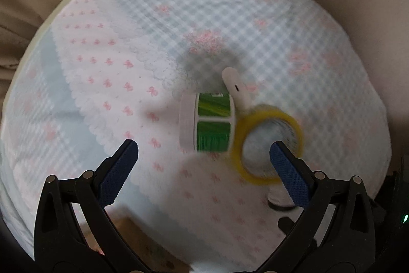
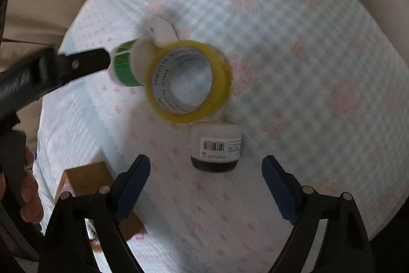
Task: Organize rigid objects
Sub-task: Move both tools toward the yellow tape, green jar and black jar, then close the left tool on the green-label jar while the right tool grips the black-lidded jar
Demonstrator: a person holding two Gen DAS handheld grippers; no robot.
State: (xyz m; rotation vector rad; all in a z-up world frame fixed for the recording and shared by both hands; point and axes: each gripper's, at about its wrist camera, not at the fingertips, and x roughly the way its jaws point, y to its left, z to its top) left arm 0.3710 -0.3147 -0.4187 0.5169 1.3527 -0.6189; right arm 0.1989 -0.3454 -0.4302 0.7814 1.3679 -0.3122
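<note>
Tape (image 2: 189,81), a yellow roll with blurred, unreadable print inside its core, lies mid-table (image 2: 306,68) touching a green-labelled white box (image 1: 207,123) and a white tube (image 1: 236,88). Just beside it stands a jar (image 2: 216,147) bearing a barcode. Both claws, left (image 1: 202,152) and right (image 2: 205,166), are spread and empty. A cardboard box (image 2: 84,178) sits at the near-left edge.
</note>
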